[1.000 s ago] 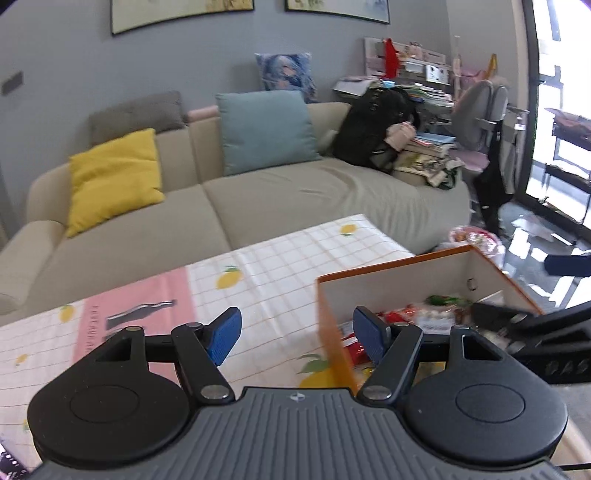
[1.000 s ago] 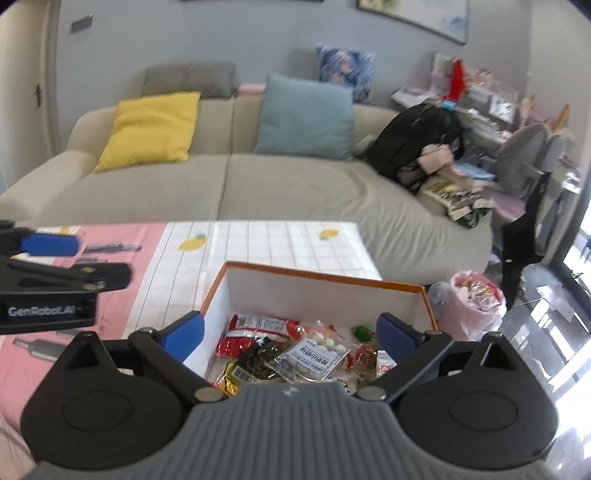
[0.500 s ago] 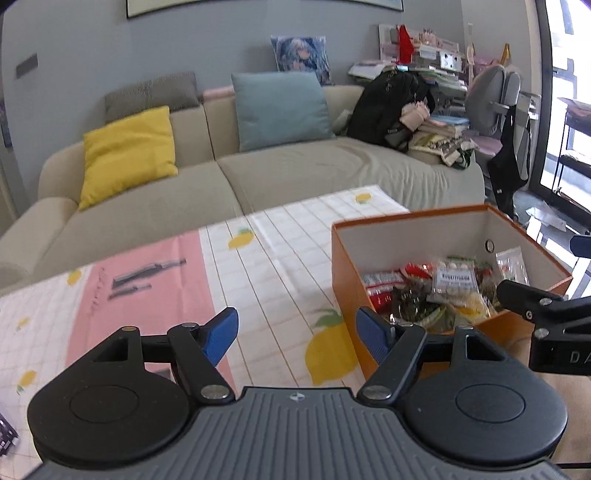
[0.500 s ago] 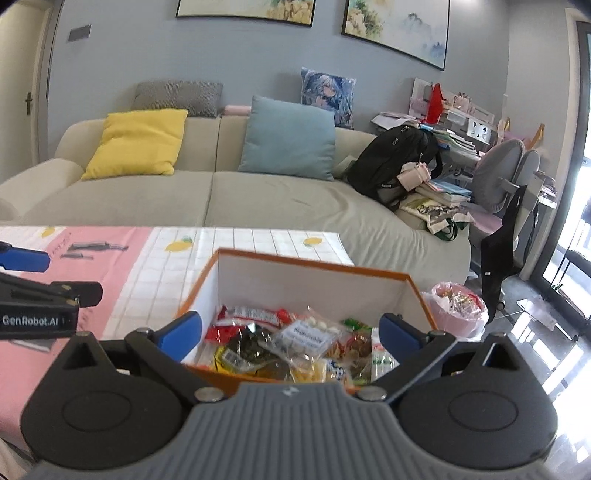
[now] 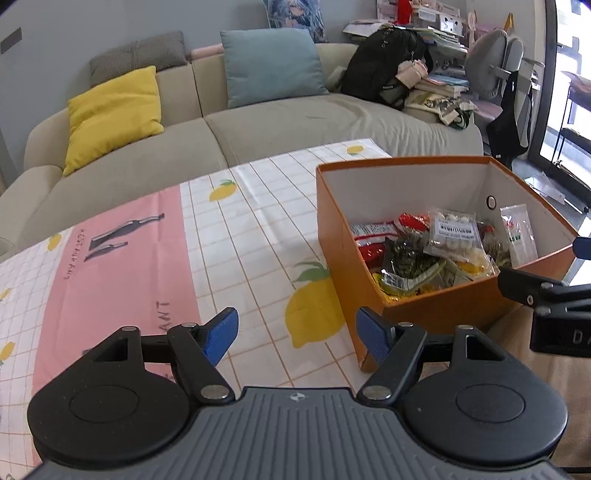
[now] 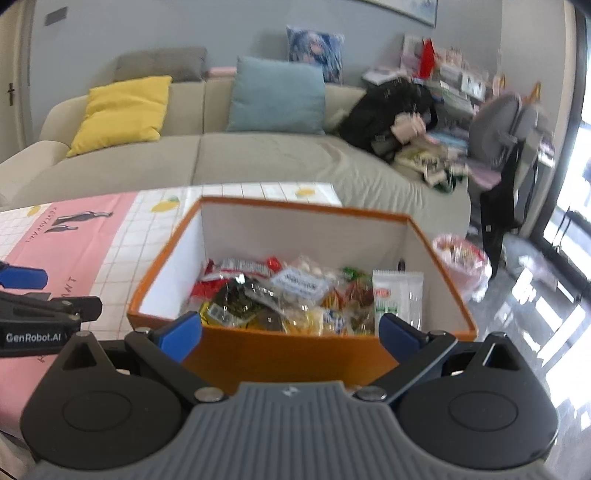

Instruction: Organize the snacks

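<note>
With both left tongs (image 5: 297, 334) and right tongs (image 6: 290, 332) spread wide and empty, best to lower slowly over the orange box (image 6: 295, 354) on the worktop (image 5: 229, 251), pinching one top snack packet (image 6: 301, 282), not several.

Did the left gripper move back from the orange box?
Yes. The left gripper has pulled back and risen: the orange box now sits farther ahead, its snacks visible.

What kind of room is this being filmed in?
Most likely a home living room: a beige sofa with a yellow cushion, framed art on the wall, and a cluttered desk in the corner.
</note>
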